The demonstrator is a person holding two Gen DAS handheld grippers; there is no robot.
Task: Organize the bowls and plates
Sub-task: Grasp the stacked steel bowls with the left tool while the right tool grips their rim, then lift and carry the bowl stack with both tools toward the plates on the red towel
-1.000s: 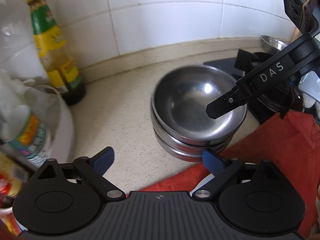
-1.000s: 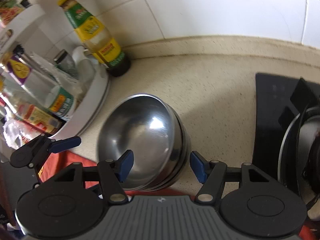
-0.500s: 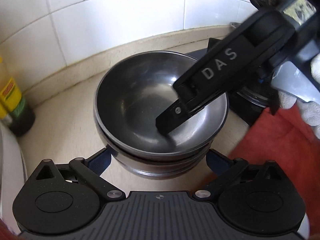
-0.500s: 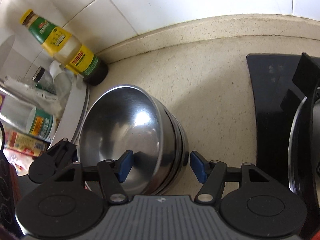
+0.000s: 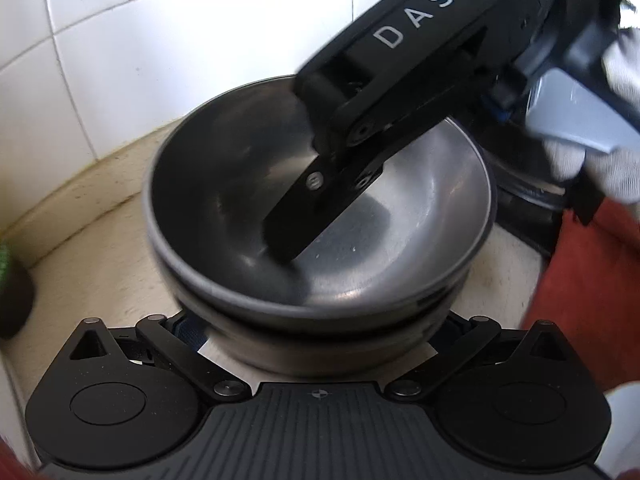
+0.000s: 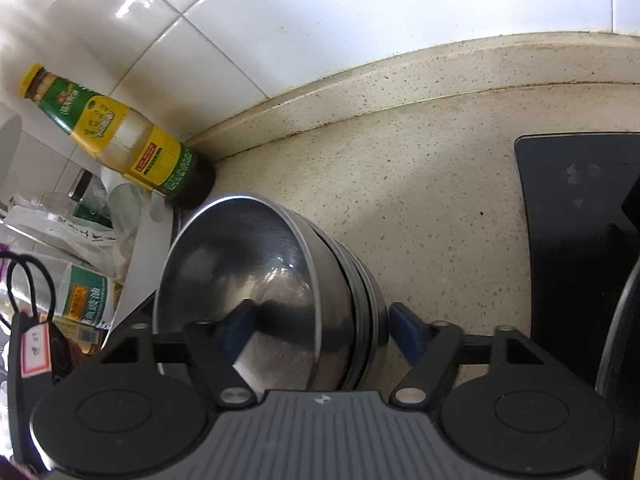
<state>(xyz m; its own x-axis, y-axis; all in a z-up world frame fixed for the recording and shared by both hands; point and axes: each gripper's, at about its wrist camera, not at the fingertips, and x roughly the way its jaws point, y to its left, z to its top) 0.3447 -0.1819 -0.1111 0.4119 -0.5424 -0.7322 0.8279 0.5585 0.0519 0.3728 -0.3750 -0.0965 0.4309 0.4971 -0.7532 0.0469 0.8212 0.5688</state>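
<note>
A stack of steel bowls stands on the beige counter by the tiled wall. It also shows in the right wrist view. My left gripper is open, its two fingers reaching around the lower bowls from the near side; the fingertips are mostly hidden behind the stack. My right gripper is open and straddles the stack's rim: one finger is inside the top bowl, the other pad is outside against the bowls' wall.
A yellow-and-green sauce bottle stands in the corner at the left. A white rack with jars and packets is further left. A black gas stove lies at the right. A red cloth lies at the near right.
My left gripper has moved in close, so its fingers now flank the stack. My right gripper has pushed further over the rim and deeper into the top bowl.
</note>
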